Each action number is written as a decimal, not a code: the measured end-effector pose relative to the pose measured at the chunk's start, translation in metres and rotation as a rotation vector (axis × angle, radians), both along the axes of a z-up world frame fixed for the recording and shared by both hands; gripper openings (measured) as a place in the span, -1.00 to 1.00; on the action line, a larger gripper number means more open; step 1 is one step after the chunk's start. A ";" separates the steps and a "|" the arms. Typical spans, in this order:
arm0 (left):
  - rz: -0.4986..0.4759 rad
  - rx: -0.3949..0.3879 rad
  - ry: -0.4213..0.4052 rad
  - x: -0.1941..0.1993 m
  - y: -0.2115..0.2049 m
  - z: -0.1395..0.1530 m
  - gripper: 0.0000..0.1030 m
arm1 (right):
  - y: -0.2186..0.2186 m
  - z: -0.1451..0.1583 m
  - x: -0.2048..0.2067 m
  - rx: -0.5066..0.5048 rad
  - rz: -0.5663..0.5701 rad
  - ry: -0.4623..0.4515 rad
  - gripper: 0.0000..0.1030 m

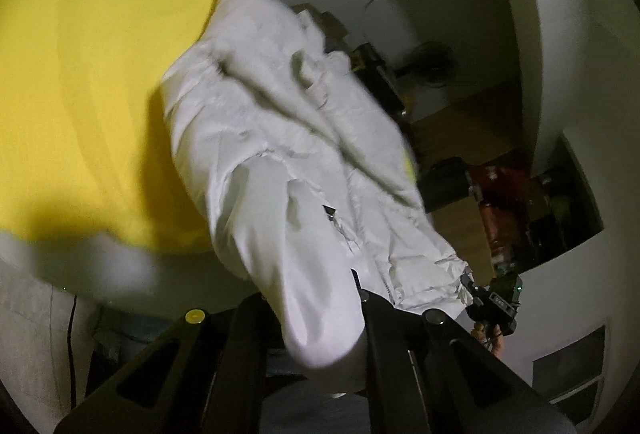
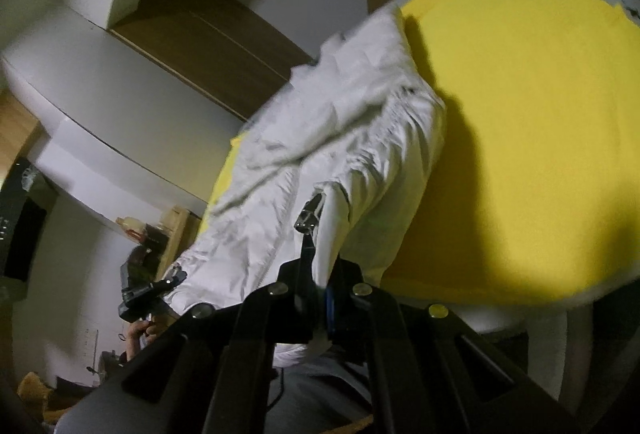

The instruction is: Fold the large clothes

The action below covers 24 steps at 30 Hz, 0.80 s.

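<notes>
A: Left wrist view, entry one. Left gripper (image 1: 360, 298) has its black fingers closed on a rounded, smooth edge of the large white crinkled fabric garment (image 1: 288, 138); cloth fills the gap between the jaws and bulges out below them.

B: Right wrist view agrees for the other side. Right gripper (image 2: 320, 286) is pinched on the same white garment (image 2: 344, 138), a dark zipper pull (image 2: 308, 220) sitting just beyond the fingertips.

A: Outward from the grips: the garment runs away from both grippers in a long bunched band, lying along one edge of the bright yellow flat table cover (image 1: 100, 94). The near end is lifted off the surface by the two grips; the far end rests on the yellow.

B: In my view the left gripper shows at lower left (image 2: 152, 290), apart from mine, at another part of the same near end. Beyond the table: white curved walls and brown cabinet fronts (image 2: 200, 34), blurred.

A: Progress judgement: early. The garment is wrinkled and gathered, with no clean crease or squared layer visible. The frames are motion-blurred, so fine layering cannot be read.

B: Remaining, as I judge it: spread flat, bring the sides in, then fold lengthwise.
</notes>
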State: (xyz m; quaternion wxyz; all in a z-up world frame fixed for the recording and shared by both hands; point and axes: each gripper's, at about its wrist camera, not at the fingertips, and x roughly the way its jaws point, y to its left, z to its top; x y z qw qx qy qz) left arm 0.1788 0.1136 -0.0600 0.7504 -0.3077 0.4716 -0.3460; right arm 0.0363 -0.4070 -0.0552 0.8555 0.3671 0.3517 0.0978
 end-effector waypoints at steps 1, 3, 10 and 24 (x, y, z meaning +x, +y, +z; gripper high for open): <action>0.001 -0.012 -0.002 0.003 0.003 0.004 -0.95 | -0.002 0.006 0.002 0.002 0.002 -0.012 -0.94; 0.001 -0.048 -0.003 0.014 0.009 0.015 -0.95 | -0.011 0.020 0.007 0.018 0.008 -0.040 -0.94; -0.013 -0.102 0.001 0.066 0.001 0.043 -0.93 | -0.043 0.044 0.056 0.109 0.034 -0.059 -0.94; 0.050 -0.019 0.098 0.261 -0.056 0.086 -0.91 | -0.103 0.099 0.249 0.170 0.068 0.026 -0.94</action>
